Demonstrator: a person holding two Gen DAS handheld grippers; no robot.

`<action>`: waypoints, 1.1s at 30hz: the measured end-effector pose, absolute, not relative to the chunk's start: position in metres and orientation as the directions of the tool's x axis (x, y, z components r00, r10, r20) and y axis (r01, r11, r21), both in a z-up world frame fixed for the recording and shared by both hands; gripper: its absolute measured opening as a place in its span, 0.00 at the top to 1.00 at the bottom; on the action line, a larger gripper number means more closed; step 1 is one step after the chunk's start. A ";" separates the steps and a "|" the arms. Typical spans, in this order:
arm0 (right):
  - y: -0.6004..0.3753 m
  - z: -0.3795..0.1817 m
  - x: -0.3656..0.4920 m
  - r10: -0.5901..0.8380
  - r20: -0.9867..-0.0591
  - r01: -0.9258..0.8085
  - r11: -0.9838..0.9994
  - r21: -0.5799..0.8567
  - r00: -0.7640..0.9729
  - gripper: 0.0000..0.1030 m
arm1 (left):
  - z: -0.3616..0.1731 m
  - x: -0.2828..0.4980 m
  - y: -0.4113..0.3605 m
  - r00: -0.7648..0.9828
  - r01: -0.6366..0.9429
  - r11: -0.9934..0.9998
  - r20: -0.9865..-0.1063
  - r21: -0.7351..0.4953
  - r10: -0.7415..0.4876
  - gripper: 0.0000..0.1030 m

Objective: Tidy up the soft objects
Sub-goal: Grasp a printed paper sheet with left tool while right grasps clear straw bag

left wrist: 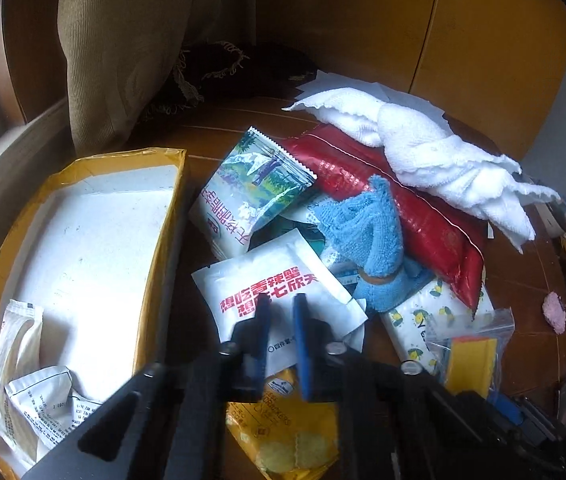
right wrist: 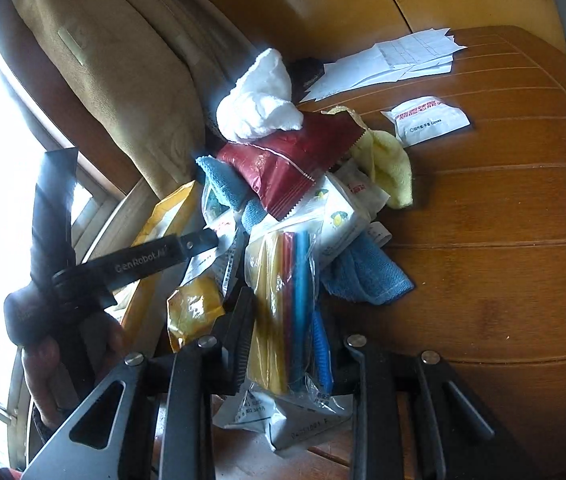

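Right gripper [right wrist: 283, 306]: jaws narrow, pads pressing both faces of the clear zip bag [right wrist: 283, 256] of coloured strips, at the near edge of the pile on the wooden table [right wrist: 483, 248]. Judged light, with slick film that may slide; grip low across the strips, not on loose film.

Left gripper [left wrist: 281, 310]: jaws drawn nearly together over the white sachet [left wrist: 315, 280], beside the yellow-walled box [left wrist: 167, 216]. Cannot tell if it is pinched. Flat, limp; take an edge seam.
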State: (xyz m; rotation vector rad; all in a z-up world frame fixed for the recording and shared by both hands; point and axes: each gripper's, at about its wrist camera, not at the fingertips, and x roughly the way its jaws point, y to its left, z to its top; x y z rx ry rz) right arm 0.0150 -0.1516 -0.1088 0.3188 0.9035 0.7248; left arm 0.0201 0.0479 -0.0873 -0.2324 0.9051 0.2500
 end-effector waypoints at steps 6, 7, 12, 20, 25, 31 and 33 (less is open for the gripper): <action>-0.156 -0.104 0.011 0.696 -0.581 -0.436 0.717 0.543 0.421 0.74 | -0.072 -0.005 0.048 0.660 -0.296 0.944 -0.746 -0.145 0.092 1.00; -0.158 -0.103 0.010 0.699 -0.574 -0.433 0.715 0.548 0.427 0.74 | -0.069 -0.011 0.047 0.672 -0.288 0.944 -0.736 -0.161 0.080 1.00; -0.165 -0.093 0.007 0.703 -0.541 -0.422 0.711 0.563 0.462 0.75 | -0.052 -0.036 0.046 0.711 -0.237 0.940 -0.703 -0.247 -0.006 1.00; -0.172 -0.080 0.001 0.707 -0.495 -0.411 0.701 0.583 0.504 0.75 | -0.042 -0.046 0.036 0.722 -0.177 0.944 -0.689 -0.278 -0.068 1.00; -0.173 -0.080 0.000 0.706 -0.495 -0.403 0.702 0.587 0.507 0.75 | -0.043 -0.050 0.030 0.716 -0.160 0.946 -0.693 -0.282 -0.085 1.00; -0.175 -0.082 0.001 0.707 -0.498 -0.388 0.699 0.600 0.502 0.75 | -0.048 -0.047 0.026 0.704 -0.142 0.947 -0.702 -0.288 -0.109 1.00; -0.175 -0.083 0.002 0.710 -0.502 -0.386 0.696 0.606 0.494 0.75 | -0.049 -0.047 0.024 0.704 -0.136 0.949 -0.702 -0.286 -0.110 1.00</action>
